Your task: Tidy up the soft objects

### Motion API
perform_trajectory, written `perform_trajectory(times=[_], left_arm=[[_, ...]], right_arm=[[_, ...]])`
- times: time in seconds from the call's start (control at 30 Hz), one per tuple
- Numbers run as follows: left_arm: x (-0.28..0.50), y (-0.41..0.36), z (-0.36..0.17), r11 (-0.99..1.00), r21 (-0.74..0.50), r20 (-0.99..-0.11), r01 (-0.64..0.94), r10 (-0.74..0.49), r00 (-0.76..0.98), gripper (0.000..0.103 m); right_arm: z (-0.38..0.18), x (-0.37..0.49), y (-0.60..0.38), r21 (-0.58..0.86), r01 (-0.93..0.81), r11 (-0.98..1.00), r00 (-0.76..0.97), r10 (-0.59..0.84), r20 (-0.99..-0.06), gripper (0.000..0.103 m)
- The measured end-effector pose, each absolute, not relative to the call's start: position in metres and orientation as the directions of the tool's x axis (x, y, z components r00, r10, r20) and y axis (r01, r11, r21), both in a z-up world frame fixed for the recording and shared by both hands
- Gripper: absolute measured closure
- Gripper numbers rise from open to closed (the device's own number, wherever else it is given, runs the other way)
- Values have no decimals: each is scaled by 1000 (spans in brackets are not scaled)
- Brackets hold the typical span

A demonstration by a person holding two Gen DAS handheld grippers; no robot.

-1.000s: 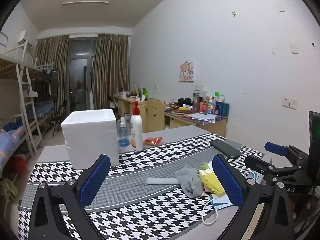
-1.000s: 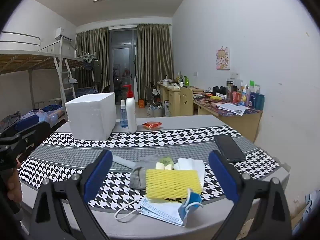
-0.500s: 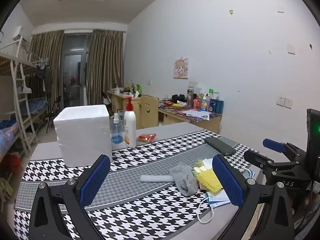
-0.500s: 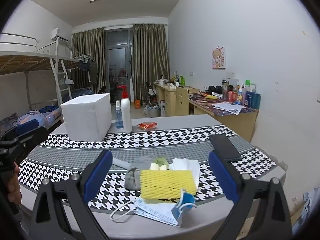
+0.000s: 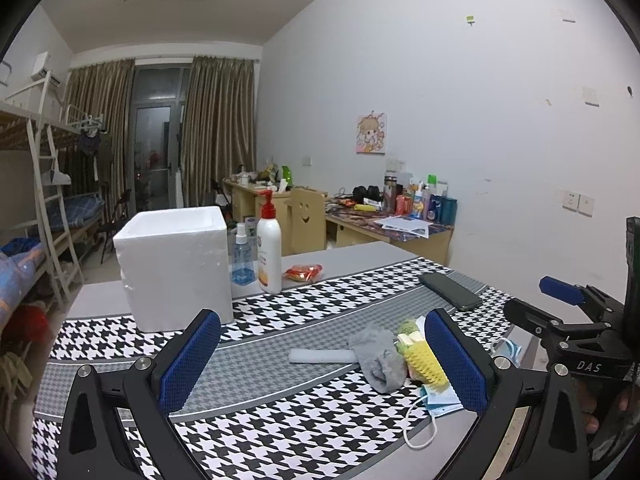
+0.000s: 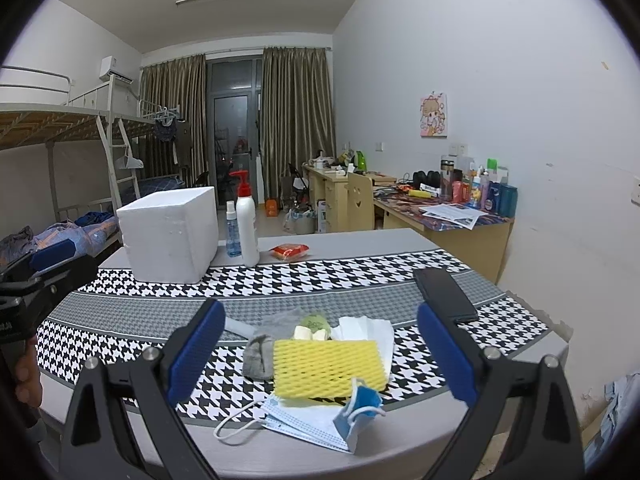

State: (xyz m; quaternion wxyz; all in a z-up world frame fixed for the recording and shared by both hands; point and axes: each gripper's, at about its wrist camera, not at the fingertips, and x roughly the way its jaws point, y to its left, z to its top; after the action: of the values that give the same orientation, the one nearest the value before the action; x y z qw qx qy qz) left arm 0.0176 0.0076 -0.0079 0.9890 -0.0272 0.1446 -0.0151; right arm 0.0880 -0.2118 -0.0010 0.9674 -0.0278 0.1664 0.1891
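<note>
Both grippers, left gripper [image 5: 323,356] and right gripper [image 6: 320,354], fingers wide apart, holding nothing.

Soft pile near front table [image 6: 400,240] edge: yellow foam net sleeve [image 6: 330,366], grey sock [image 6: 260,354], blue face mask [image 6: 320,420].

Risk: items overlap, grasp may drag neighbour; mask may slip off edge.

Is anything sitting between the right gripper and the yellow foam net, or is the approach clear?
Nothing visible blocks it. The right gripper is open, and the yellow foam net lies on top of the pile straight ahead between its fingers. The face mask lies nearer, at the table's edge, flat and partly under the net.
</note>
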Motion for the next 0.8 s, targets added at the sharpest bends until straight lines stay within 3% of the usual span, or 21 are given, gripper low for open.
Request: perform_trajectory(times=[0.8], left_arm=[[22, 5, -12, 998, -51, -297, 28, -42, 954, 1]], right_arm=[[-4, 89, -214, 7, -363, 932, 876, 343, -340, 4]])
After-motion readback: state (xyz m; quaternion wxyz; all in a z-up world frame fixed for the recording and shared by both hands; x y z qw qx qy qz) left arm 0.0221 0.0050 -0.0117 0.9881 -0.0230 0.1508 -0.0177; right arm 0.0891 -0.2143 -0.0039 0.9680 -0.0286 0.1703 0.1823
